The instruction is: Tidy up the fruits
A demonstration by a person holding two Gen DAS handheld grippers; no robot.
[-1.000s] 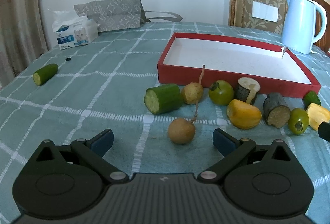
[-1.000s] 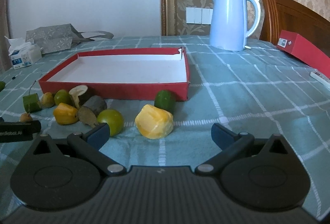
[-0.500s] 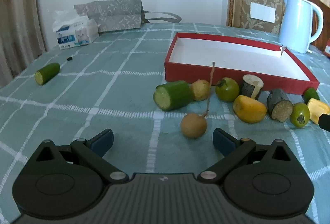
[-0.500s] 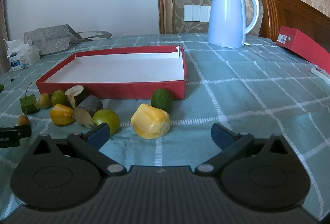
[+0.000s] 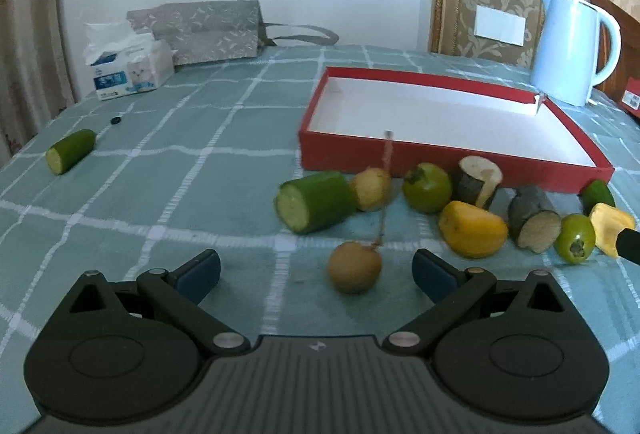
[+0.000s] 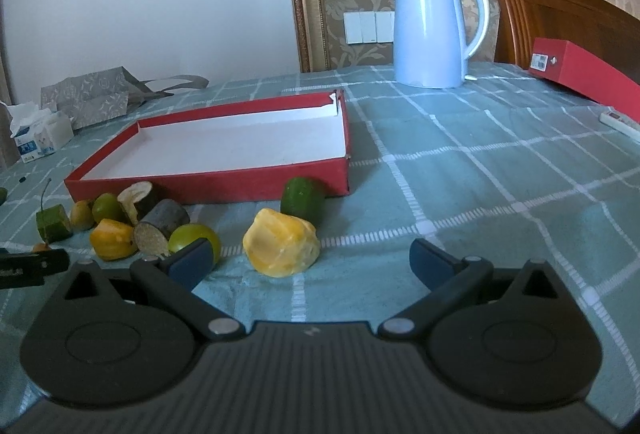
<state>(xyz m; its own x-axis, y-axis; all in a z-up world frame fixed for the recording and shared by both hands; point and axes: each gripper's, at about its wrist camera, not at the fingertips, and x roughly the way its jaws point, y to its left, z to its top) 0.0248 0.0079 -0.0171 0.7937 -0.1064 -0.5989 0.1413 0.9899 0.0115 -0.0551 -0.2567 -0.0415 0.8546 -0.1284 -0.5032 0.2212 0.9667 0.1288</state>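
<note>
Far left on the checked cloth (image 5: 168, 162) lies a lone cucumber stub (image 5: 70, 150), well apart from the rest; behind it stand a tissue pack (image 5: 130, 68) and a grey bag (image 5: 200, 30); the left gripper (image 5: 316, 270) hovers low with its fingers spread wide and nothing between the pads, a brown longan (image 5: 354, 272) lying just ahead in the gap, its stem rising toward a second longan (image 5: 372, 188); beside that one a cucumber chunk (image 5: 314, 200) touches it on the left; then a green fruit (image 5: 426, 186), a yellow piece (image 5: 472, 228) and two dark cut stubs (image 5: 534, 220) crowd along the near wall of the red tray (image 5: 440, 158), which holds no fruit; the right gripper (image 6: 308, 260) is likewise spread apart and grips nothing, a yellow lump (image 6: 282, 248) lying ahead between its fingers, a green fruit (image 6: 190, 236) by its left pad and a green chunk (image 6: 302, 200) against the tray; behind stands a blue kettle (image 6: 432, 30); far right, a red box (image 6: 580, 70).
</note>
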